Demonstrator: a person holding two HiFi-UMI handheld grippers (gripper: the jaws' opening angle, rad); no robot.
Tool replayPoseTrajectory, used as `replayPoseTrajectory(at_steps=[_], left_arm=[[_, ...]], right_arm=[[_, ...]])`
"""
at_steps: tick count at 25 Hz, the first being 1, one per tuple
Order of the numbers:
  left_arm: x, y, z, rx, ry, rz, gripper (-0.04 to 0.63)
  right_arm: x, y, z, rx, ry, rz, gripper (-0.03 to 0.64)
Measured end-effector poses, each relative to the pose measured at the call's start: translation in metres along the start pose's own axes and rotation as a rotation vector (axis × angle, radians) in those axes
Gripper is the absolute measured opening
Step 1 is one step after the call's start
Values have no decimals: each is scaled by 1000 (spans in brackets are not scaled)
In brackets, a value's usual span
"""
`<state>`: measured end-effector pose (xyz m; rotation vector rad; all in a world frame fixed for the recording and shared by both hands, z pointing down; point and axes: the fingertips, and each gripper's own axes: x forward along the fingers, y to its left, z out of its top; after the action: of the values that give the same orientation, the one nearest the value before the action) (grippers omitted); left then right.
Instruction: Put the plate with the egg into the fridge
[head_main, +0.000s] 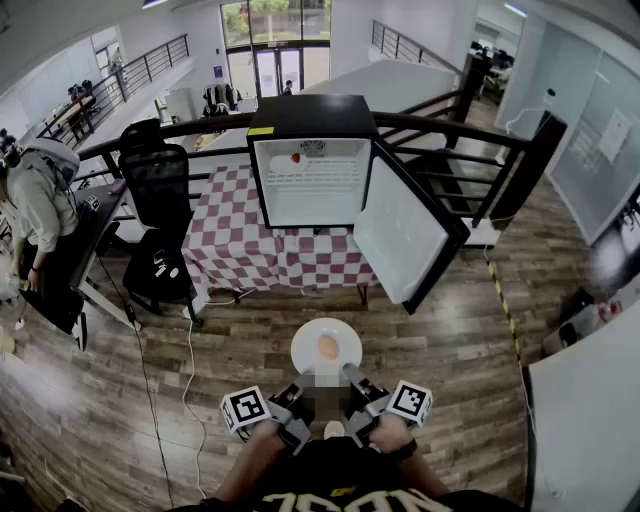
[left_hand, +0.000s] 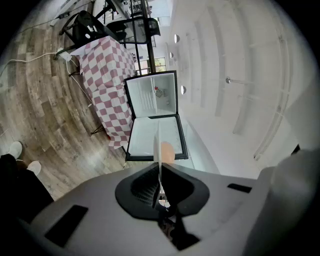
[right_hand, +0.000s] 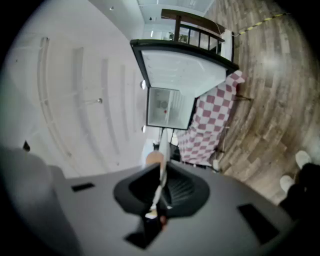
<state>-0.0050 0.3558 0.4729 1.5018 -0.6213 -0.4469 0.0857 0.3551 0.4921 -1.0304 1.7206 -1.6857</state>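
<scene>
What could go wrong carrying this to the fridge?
1. The egg lies loose on the flat plate. The left gripper and right gripper clamp only its near rim, so a small tilt could roll the egg off.
2. The fridge has its door swung out on the right. The plate or right gripper might clip it on the way in.

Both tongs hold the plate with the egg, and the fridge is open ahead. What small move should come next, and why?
Probably carry the plate forward, kept level: the left tongs and right tongs are shut on its near rim, the egg rests free on it, and the open fridge is some way ahead.
</scene>
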Motion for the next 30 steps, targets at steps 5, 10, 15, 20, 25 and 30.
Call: replayPoseTrajectory(at_steps=[5,10,15,20,25,30], left_arm=[[3,3,-10,10,11,5,35],[12,11,-25,11,37,20,35],[18,14,-39,35,26,31,35],[17,11,-39,70,2,22,35],[11,18,-32,54,-19,48,35],[12,25,-12,26,-55,55,35]], right_arm=[[-8,-8,0,8,-15,-15,34],[-22,-22,7,39,-47,-38,34],[-33,-29,14,56,-68,-23,34],[-28,-30,14,49,-66,3,32],[-19,-29,10,34,-22,-7,32],[3,-35,9,89,-38,-9,33]])
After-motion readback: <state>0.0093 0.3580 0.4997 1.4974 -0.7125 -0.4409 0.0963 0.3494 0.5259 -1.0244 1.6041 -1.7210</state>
